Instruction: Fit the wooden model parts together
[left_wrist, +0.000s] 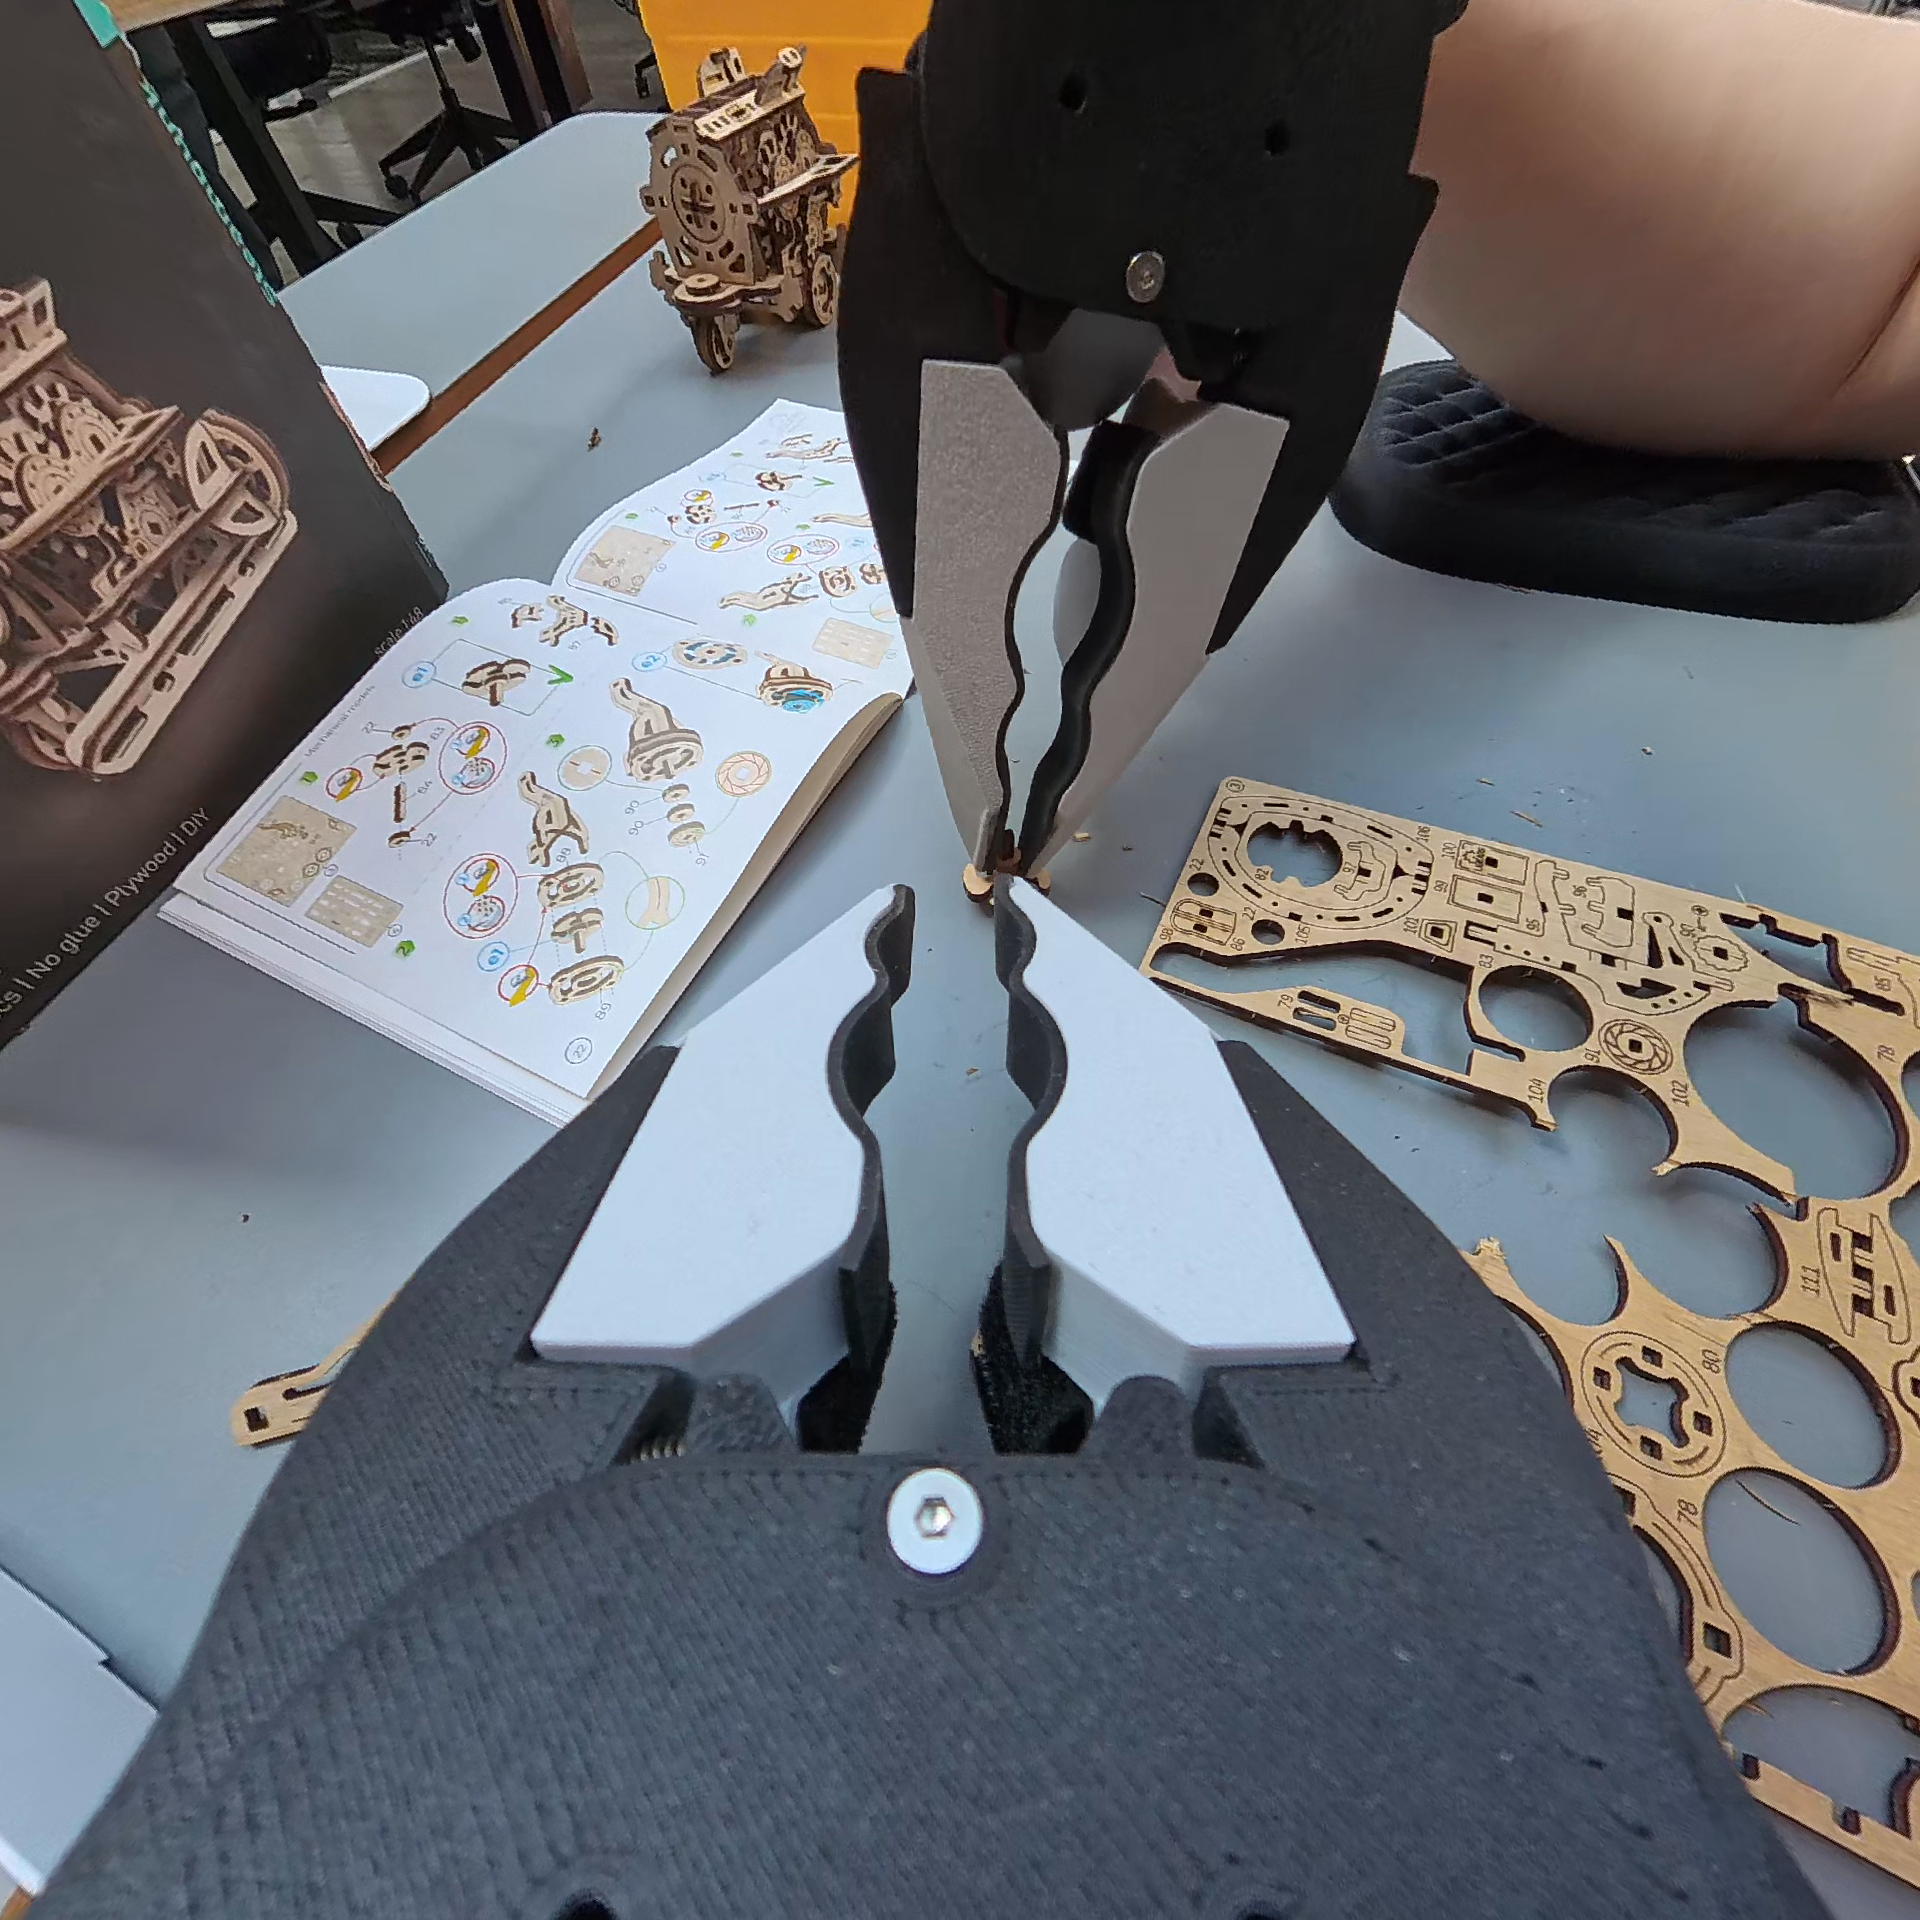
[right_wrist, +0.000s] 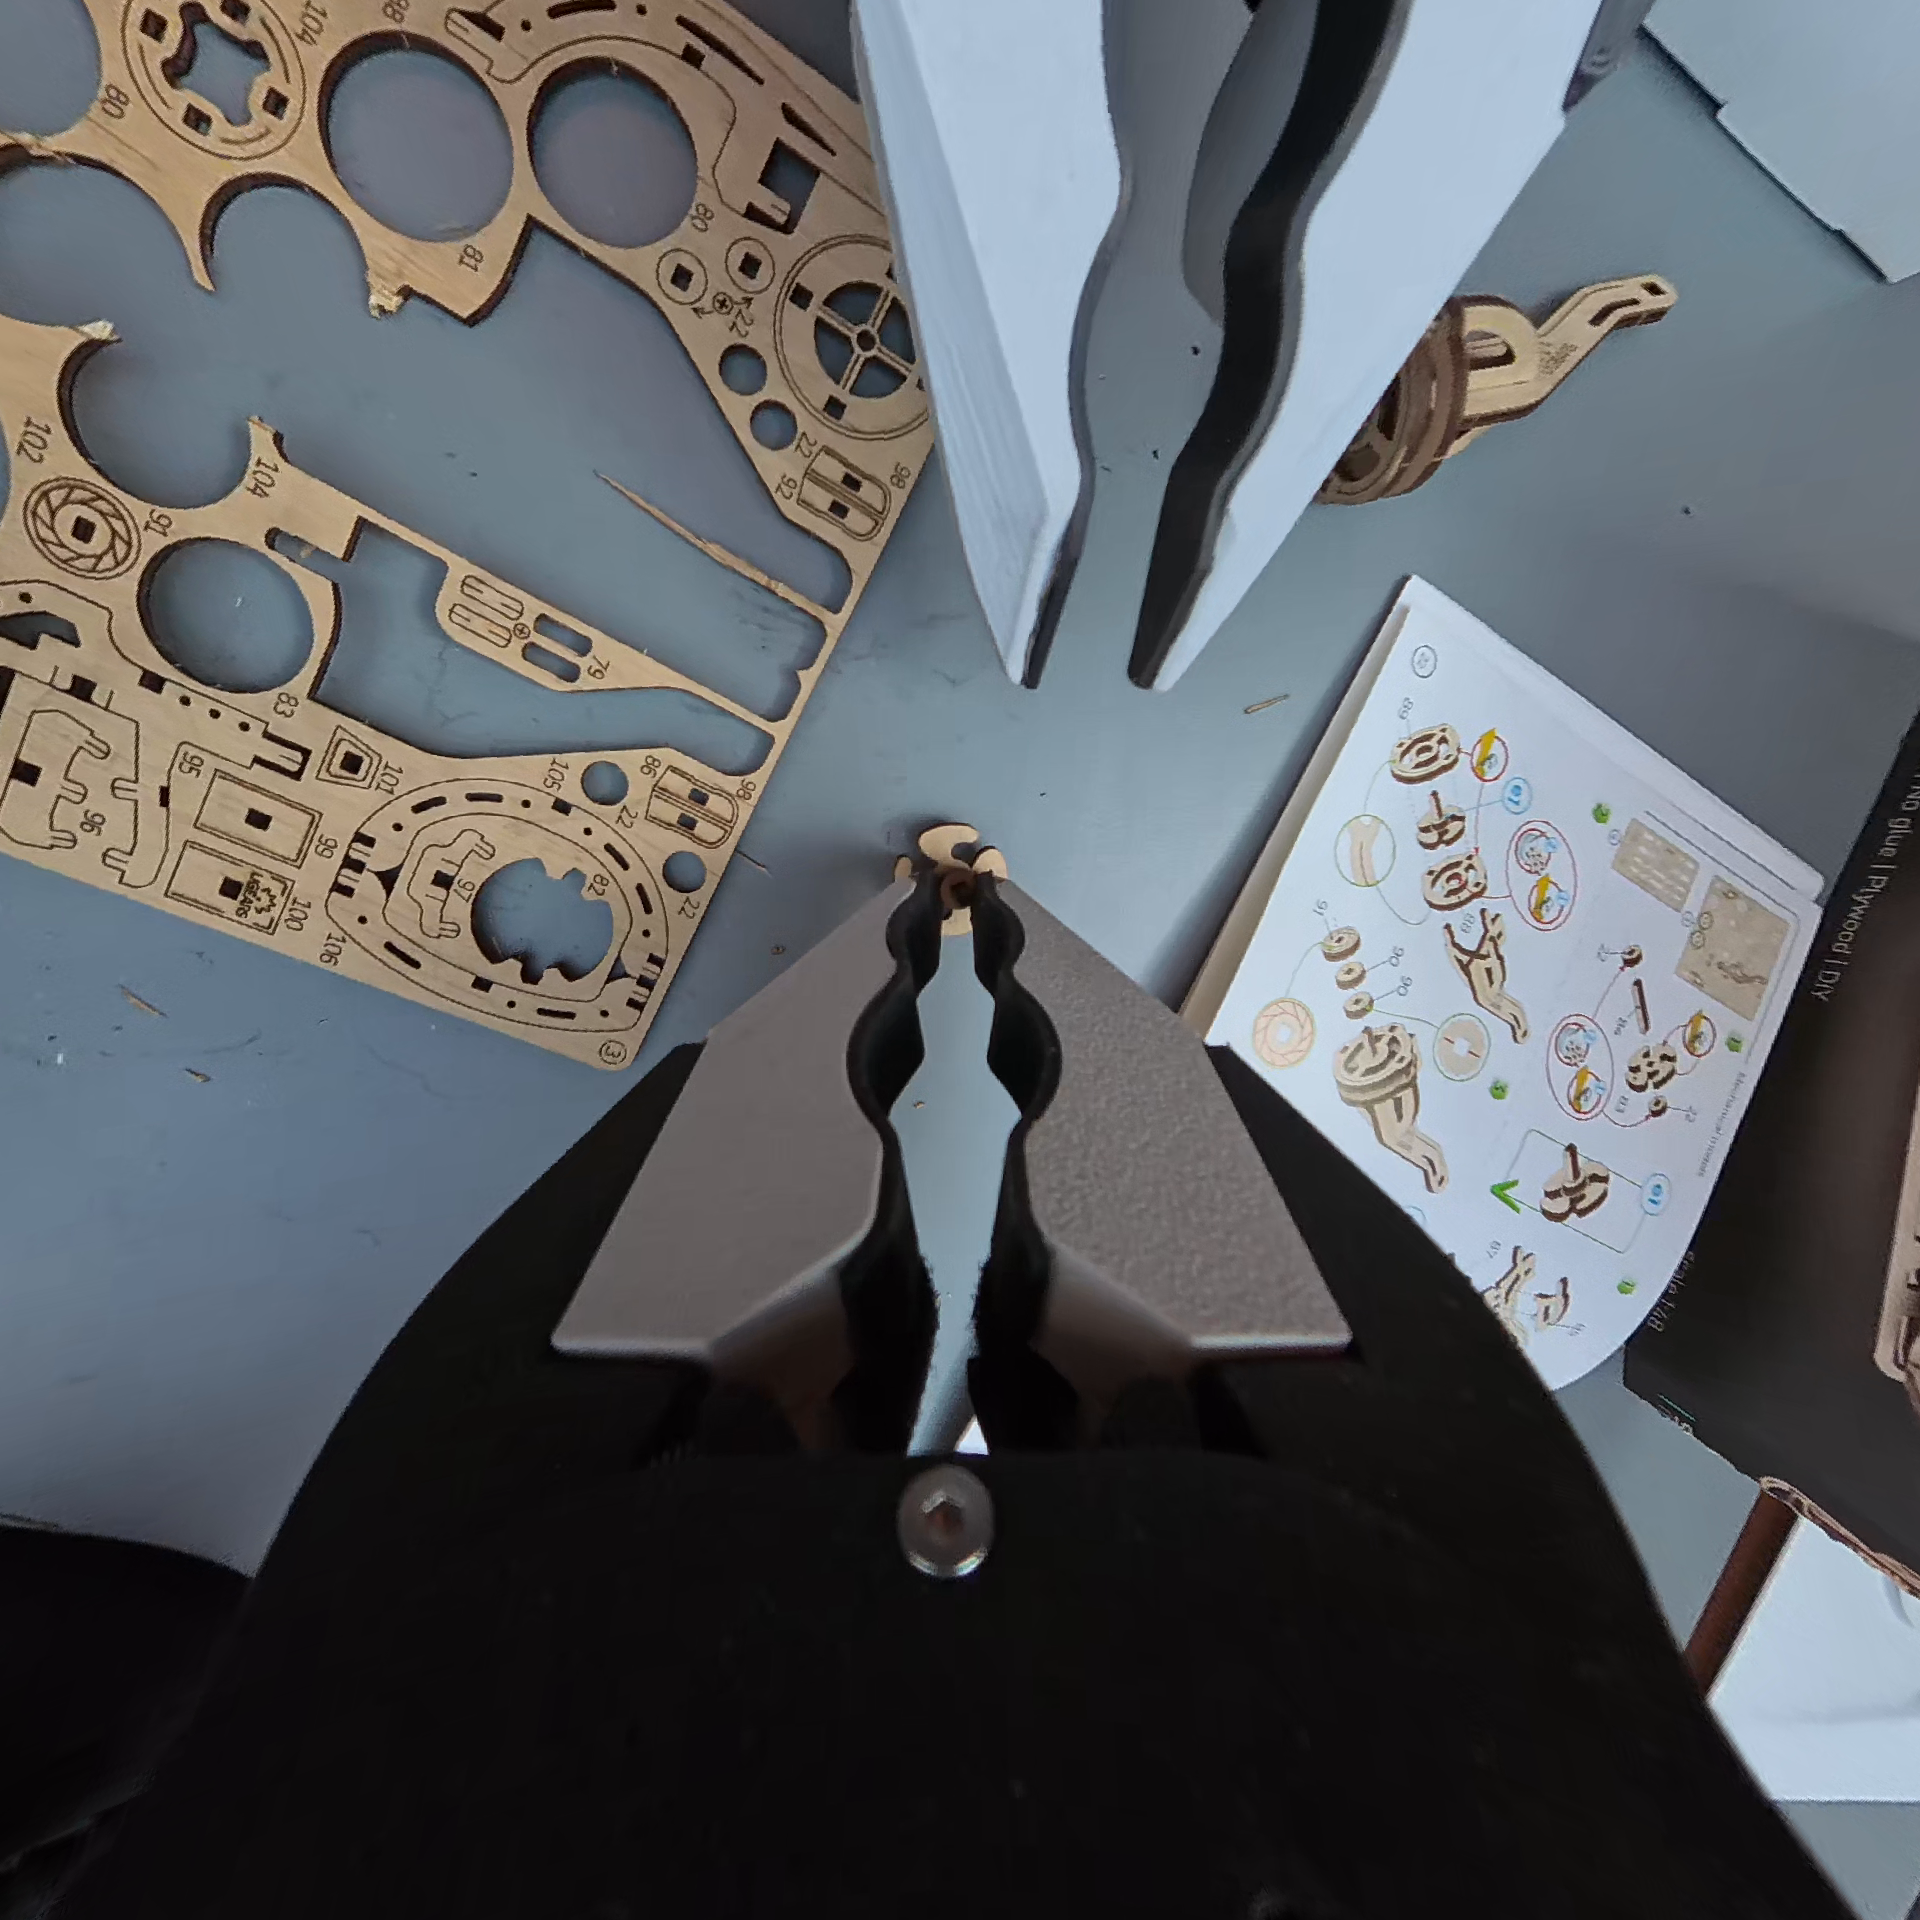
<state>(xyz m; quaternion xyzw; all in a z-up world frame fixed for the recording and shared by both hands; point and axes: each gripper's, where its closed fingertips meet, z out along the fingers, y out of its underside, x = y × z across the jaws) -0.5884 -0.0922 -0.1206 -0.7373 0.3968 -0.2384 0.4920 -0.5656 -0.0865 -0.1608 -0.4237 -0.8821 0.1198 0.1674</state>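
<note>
A small wooden part (right_wrist: 951, 847), pale little discs on a pin, sits at the grey table surface. My right gripper (right_wrist: 951, 902) is shut on it by the fingertips; in the left wrist view it comes down from above (left_wrist: 1006, 844) with the part (left_wrist: 982, 876) at its tips. My left gripper (left_wrist: 956, 899) is open and empty, with its tips just short of the part; it also shows in the right wrist view (right_wrist: 1091, 675). A laser-cut plywood sheet (left_wrist: 1538, 987) with several parts punched out lies on the right; it also shows in the right wrist view (right_wrist: 416, 644).
An open instruction booklet (left_wrist: 582, 790) lies to the left and a dark kit box (left_wrist: 135, 540) stands behind it. A finished wooden model (left_wrist: 743, 208) stands at the back. A wooden sub-assembly (right_wrist: 1455, 395) lies near the left gripper. A black cushion (left_wrist: 1621, 499) bears a person's arm (left_wrist: 1683, 229). The tips of one gripper are about 5 centimetres away from the tips of the other.
</note>
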